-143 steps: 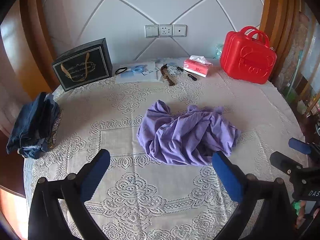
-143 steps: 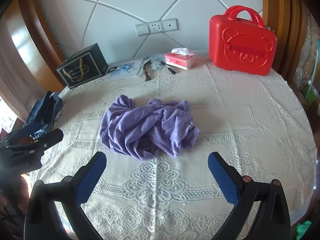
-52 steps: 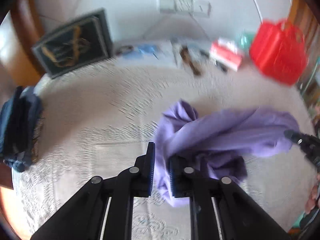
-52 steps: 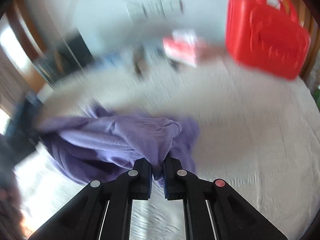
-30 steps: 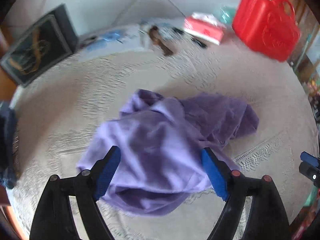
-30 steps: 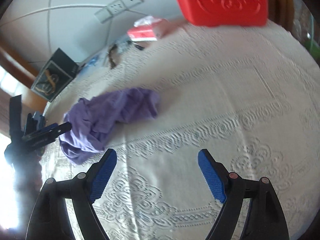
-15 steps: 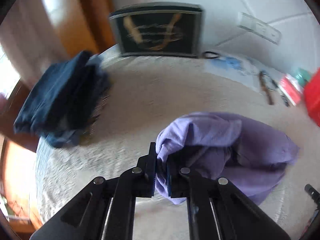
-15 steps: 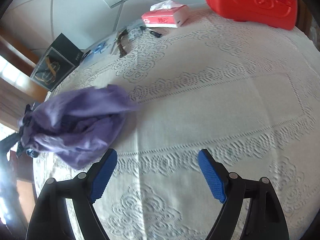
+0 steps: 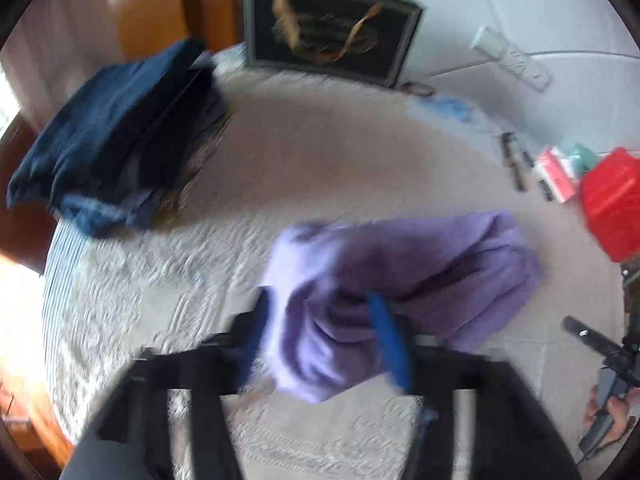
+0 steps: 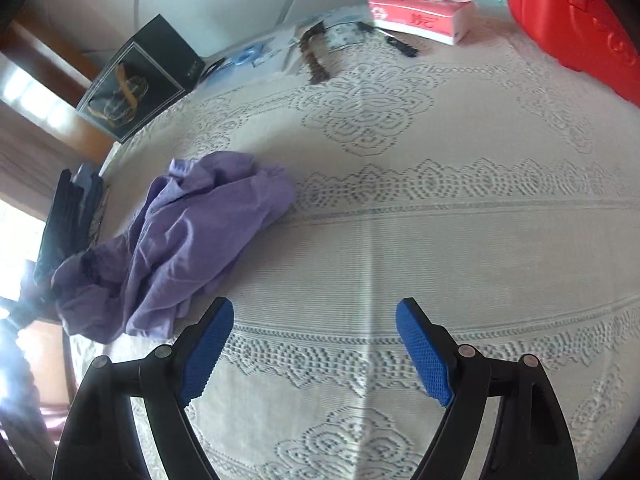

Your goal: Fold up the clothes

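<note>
A crumpled purple garment (image 9: 400, 276) lies on the lace tablecloth (image 9: 320, 168). In the blurred left wrist view my left gripper (image 9: 324, 340) has its blue pads apart, with purple cloth lying between them. In the right wrist view the garment (image 10: 192, 240) sits at the left, spread toward the table edge. My right gripper (image 10: 314, 344) is open and empty over bare tablecloth (image 10: 440, 220), to the right of the garment.
A stack of folded dark blue clothes (image 9: 116, 136) sits at the table's left edge. A black gift bag (image 9: 332, 36), a red case (image 10: 580, 20), a tissue pack (image 10: 420, 16) and small items line the back by the wall.
The left gripper, shut on the purple garment half a second ago, now has its pads apart with the cloth slumped between them. The right gripper stays open and has shifted a little.
</note>
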The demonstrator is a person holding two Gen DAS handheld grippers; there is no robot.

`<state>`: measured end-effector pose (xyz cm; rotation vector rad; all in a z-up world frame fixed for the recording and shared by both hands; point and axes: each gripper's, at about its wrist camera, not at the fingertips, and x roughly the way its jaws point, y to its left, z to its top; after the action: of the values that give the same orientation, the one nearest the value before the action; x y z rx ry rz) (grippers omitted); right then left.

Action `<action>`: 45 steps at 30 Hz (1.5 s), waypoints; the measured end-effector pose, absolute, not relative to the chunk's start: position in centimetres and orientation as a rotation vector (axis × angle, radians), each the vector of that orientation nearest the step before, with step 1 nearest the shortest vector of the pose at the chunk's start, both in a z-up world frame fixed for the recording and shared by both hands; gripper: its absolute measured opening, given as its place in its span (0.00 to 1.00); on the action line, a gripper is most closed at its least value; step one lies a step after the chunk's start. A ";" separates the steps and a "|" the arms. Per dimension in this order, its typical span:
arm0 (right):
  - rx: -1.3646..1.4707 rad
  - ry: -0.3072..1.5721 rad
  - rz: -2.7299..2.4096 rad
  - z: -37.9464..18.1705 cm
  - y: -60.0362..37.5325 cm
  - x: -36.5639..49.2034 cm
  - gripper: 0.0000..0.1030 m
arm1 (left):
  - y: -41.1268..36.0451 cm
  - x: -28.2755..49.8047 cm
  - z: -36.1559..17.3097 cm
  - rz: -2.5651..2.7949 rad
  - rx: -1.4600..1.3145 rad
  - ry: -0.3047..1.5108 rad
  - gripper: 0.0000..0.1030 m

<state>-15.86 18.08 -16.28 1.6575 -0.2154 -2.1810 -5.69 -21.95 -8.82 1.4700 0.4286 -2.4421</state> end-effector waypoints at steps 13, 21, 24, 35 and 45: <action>1.761 -0.290 -2.092 -18.1 12.4 -20.1 0.87 | -14.9 -17.1 -17.8 -2.554 1.853 0.142 0.76; 1.683 -0.122 -2.122 -17.8 8.3 -22.2 0.04 | -19.2 -18.3 -14.1 -2.461 1.578 0.221 0.09; 1.529 -0.141 -2.283 -13.2 10.8 -22.6 0.03 | -21.6 -18.9 -9.4 -2.473 1.377 0.217 0.08; 1.441 -0.265 -2.868 -3.4 30.5 -15.0 0.19 | -20.2 -18.0 -9.9 -2.559 1.546 0.614 0.70; 1.799 -0.562 -2.678 -12.6 38.7 -8.1 0.66 | -9.2 -21.8 -15.7 -2.500 1.879 0.617 0.70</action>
<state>-8.15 38.65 -12.64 1.7994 -0.5621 -2.6779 -21.78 -9.17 -15.73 1.8790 0.6168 -2.5003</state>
